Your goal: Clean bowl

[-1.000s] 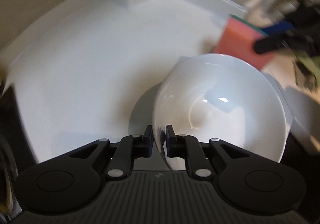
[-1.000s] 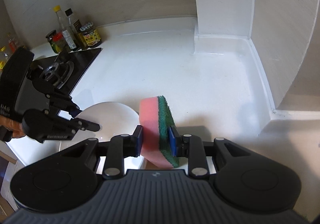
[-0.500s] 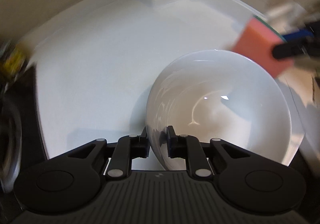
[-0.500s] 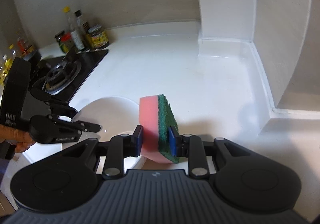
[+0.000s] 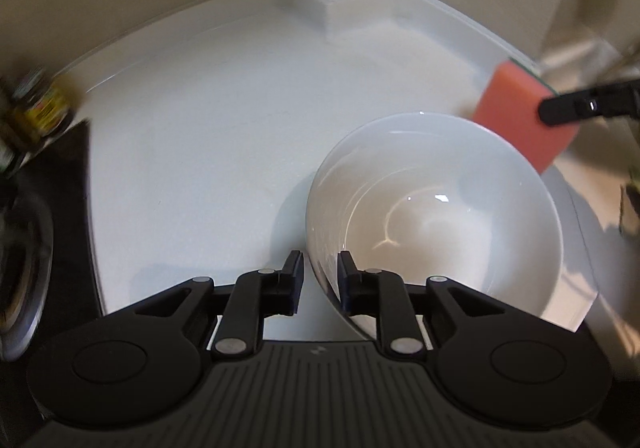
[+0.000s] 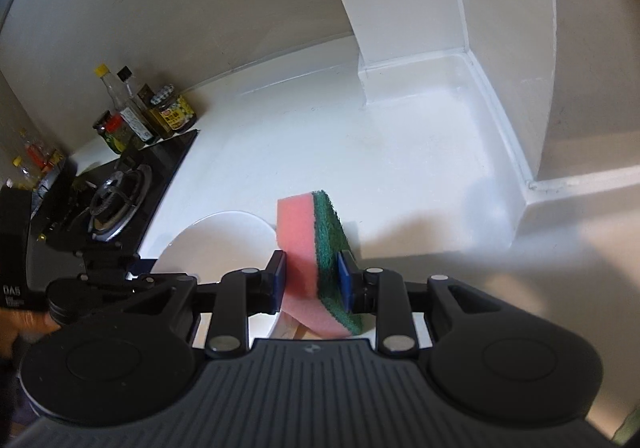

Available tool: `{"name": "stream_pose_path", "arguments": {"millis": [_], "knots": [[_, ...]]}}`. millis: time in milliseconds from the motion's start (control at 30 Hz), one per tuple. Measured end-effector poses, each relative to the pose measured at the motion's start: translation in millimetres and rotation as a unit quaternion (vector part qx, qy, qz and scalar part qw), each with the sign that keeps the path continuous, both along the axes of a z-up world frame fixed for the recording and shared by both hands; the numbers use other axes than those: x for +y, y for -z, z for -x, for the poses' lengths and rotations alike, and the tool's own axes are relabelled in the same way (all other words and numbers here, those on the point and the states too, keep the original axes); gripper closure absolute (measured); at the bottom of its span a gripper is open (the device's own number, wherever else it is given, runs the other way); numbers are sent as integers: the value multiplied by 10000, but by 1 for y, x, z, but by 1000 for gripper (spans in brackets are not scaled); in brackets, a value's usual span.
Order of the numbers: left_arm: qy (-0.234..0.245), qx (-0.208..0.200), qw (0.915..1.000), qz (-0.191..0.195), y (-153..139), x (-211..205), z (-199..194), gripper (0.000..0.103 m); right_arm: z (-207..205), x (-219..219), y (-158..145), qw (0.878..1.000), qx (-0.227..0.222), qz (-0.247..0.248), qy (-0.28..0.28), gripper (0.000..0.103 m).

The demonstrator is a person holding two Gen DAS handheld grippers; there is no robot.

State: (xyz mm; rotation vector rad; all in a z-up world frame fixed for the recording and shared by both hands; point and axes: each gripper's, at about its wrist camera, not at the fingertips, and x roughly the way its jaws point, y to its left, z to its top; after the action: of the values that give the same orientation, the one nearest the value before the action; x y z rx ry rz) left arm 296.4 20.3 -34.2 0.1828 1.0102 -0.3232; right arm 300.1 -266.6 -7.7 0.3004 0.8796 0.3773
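**Inspector:** Where did the bowl (image 5: 432,215) stand, and at what step?

**Assistant:** It sat on the white counter (image 5: 240,95), near the front edge, just right of the gas hob (image 6: 116,199). The left gripper (image 5: 318,276) straddled the near rim, one finger outside the wall and one inside. Its jaws had just been opening; the inner pad looked to touch the wall, the outer pad stood clear, so the rim lay between them unclamped. Scrubbing had not begun, by his judgement: the approach was in hand.

**Inspector:** And the sponge?

**Assistant:** The right gripper (image 6: 312,280) was clamped on the sponge (image 6: 316,264), pink foam to its left, green scourer to its right, carried on edge above the bowl's far rim and apart from it.

**Inspector:** Pose of the hands?

**Assistant:** Both grippers pitched downward, the left more steeply. A hand (image 6: 24,324) showed at the left tool's grip.

**Inspector:** What did the next move call for?

**Assistant:** Firming the hold on the rim, then lowering the sponge into the bowl.
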Motion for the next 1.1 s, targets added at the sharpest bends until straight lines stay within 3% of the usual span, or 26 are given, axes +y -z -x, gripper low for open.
{"name": "stream_pose_path", "arguments": {"millis": [133,233,367,433,500,633,700,833,967,1000,1033,1100], "knots": [[229,63,9997,-117,8,-6,-1,86,4,3,1,10000,6,-41,47,80],[699,-55,9963,-500,12,-15,-16,86,0,3,0,10000,25,-14,25,80],[1607,-203,9828,-891,13,-23,-25,83,-7,5,-1,9999,-29,150,-51,80],[2084,-320,9715,-1080,16,-24,-26,77,-8,9,-3,9993,-110,331,-144,80],[2204,-301,9693,-1051,15,-23,-32,77,-6,13,-4,9984,-191,483,-209,80],[1475,-180,9849,-892,11,-21,-38,75,-1,14,-2,9988,-250,398,-98,80],[405,30,9982,-440,1,-10,-33,77,1,14,-2,9987,-281,427,-70,80],[-676,223,9972,214,1,4,-14,77,3,17,-3,9986,-288,442,-91,80],[-934,237,9952,156,4,-1,-8,77,5,19,-4,9981,-306,506,-185,80],[-924,218,9954,108,4,-2,-7,82,5,20,-4,9980,-313,520,-191,80],[-820,192,9964,24,5,-7,-10,89,5,20,-4,9980,-310,513,-192,80],[-576,85,9980,-246,8,-16,-12,90,4,19,-4,9980,-305,503,-212,80]]}}
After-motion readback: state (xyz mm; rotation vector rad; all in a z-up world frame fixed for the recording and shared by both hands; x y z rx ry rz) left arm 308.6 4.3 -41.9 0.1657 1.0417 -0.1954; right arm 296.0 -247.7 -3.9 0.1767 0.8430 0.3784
